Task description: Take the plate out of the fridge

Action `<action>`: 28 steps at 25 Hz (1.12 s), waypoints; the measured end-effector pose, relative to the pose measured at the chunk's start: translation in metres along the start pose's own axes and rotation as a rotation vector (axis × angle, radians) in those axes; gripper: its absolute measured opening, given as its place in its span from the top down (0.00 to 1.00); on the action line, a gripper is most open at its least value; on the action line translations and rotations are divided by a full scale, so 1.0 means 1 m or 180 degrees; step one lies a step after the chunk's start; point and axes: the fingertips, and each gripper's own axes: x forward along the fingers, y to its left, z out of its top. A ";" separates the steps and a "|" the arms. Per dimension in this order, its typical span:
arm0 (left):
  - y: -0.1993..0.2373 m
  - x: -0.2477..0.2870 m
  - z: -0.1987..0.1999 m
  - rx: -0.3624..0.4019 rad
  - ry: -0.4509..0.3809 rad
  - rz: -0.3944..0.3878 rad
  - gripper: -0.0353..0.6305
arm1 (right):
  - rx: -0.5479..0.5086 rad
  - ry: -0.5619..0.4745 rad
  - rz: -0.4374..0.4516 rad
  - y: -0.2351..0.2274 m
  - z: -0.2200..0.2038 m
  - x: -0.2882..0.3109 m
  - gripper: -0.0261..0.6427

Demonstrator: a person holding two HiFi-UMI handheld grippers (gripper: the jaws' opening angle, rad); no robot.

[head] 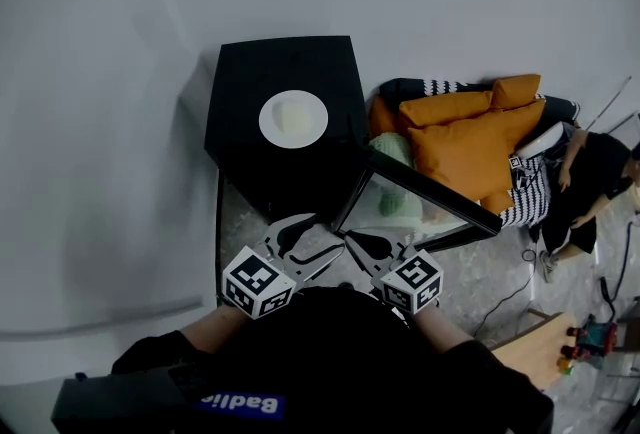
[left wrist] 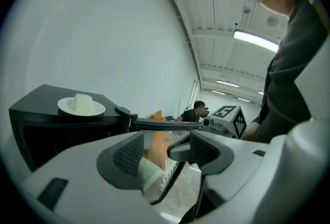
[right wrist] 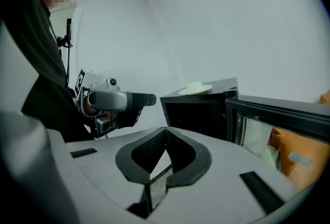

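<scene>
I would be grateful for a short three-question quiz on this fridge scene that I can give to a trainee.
1. True or false: the white plate lies on top of the black fridge, not inside it.
2. Pick one: the fridge door is A) shut, B) swung open, C) taken off.
3. Fill in the missing word: the jaws of the right gripper are together with nothing between them, while the jaws of the left gripper stand ____.

Key: 1 true; 2 B; 3 apart.
</scene>
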 end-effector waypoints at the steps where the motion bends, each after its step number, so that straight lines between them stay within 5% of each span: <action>1: -0.002 0.000 -0.001 0.0045 0.0015 -0.0021 0.52 | 0.0011 -0.0042 0.0011 0.004 0.005 0.000 0.94; 13: -0.005 -0.005 -0.005 0.0327 -0.0029 -0.0019 0.93 | -0.0171 -0.0335 -0.0061 0.020 0.024 0.002 0.94; 28: -0.007 -0.005 -0.010 0.0300 0.0030 -0.0085 0.93 | -0.0121 -0.0220 0.0005 0.026 0.023 0.008 0.94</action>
